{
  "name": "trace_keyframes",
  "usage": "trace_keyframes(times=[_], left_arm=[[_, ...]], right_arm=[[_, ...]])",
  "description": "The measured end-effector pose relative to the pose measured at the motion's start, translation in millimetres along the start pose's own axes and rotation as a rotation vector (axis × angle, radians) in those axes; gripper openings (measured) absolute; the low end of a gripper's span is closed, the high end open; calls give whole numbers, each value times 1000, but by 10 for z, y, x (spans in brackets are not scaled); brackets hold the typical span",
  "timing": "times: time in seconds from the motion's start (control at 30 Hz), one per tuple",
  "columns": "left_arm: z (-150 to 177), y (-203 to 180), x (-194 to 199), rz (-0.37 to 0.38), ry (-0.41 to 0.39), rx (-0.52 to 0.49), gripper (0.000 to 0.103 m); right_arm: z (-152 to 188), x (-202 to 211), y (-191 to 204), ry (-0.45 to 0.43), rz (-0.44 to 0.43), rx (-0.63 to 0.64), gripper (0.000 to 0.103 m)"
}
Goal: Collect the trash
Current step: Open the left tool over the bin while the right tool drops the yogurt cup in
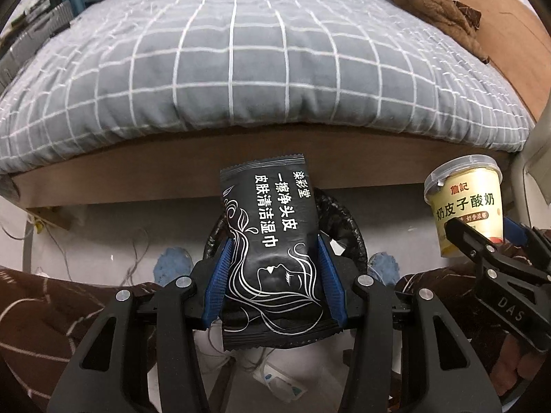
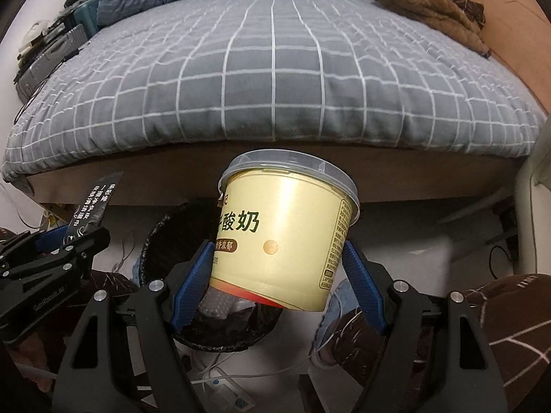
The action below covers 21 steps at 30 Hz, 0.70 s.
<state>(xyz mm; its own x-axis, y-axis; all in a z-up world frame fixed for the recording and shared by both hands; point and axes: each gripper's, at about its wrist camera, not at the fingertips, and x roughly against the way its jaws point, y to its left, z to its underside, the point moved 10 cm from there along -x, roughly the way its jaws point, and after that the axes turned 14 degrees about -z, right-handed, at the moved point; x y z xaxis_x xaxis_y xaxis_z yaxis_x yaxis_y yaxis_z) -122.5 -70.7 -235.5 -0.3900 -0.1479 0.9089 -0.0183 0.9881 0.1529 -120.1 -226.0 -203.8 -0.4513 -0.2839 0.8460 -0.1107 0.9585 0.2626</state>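
Note:
My left gripper point(image 1: 273, 275) is shut on a black wet-wipe packet point(image 1: 272, 251) with white print, held upright over a black-lined trash bin point(image 1: 339, 220) on the floor. My right gripper point(image 2: 275, 275) is shut on a cream yogurt cup point(image 2: 286, 227) with a clear lid, tilted, above the same bin point(image 2: 162, 258), which holds some trash. The cup also shows at the right of the left wrist view point(image 1: 465, 203), and the packet at the left of the right wrist view point(image 2: 91, 206).
A bed with a grey checked cover point(image 1: 241, 62) stands ahead, its wooden frame point(image 1: 137, 175) just beyond the bin. A brown garment point(image 1: 434, 7) lies at its far right. My legs and blue slippers point(image 1: 172, 261) flank the bin. Cables and a power strip point(image 2: 224, 389) lie on the floor.

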Motion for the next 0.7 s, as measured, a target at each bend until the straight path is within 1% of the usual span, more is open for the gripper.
trace_keyframes(times=[0.2,0.4,0.53,0.67,0.7], left_arm=[[-8,-83,-259,5,56,-14,48],[12,-194,-415,16,91,-36,48],[-18,-252,-445,11,83,-52,52],[-68,-226,-423,-8,59,-50,77],[-78,-198,-403,-12,48,-49,79]], right_arm=[[55,-160,-36,41,3,-1,72],[114,-254,-94,68,9,-6,72],[140,-292,-107,76,11,-15,72],[144,-281,-75,67,7,-12,73],[137,-275,-66,64,6,-10,73]])
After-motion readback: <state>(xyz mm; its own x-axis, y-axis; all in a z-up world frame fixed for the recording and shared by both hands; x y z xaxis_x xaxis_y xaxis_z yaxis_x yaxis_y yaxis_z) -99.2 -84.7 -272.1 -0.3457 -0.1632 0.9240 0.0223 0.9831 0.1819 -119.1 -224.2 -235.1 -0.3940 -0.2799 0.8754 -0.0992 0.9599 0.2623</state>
